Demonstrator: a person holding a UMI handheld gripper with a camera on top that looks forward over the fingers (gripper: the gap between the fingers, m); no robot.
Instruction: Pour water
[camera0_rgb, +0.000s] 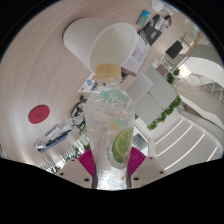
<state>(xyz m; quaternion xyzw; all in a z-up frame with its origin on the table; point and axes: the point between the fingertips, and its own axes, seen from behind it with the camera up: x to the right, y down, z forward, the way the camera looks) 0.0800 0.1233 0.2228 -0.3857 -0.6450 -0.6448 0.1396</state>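
A clear plastic bottle (111, 125) with a pale yellow cap (108, 72) and a green lime label stands between my gripper's fingers. My gripper (112, 165) is shut on the bottle, with the magenta pads (88, 162) pressing on both of its sides. The bottle is held up in the air and tilted, its cap pointing toward a white paper cup (103, 44) that lies beyond it with its mouth near the cap. Whether water is leaving the bottle cannot be seen.
A white round table (45, 75) lies to the left, with a small red disc (40, 114) on it. White chairs (160, 95) and office furniture stand to the right, over a white floor.
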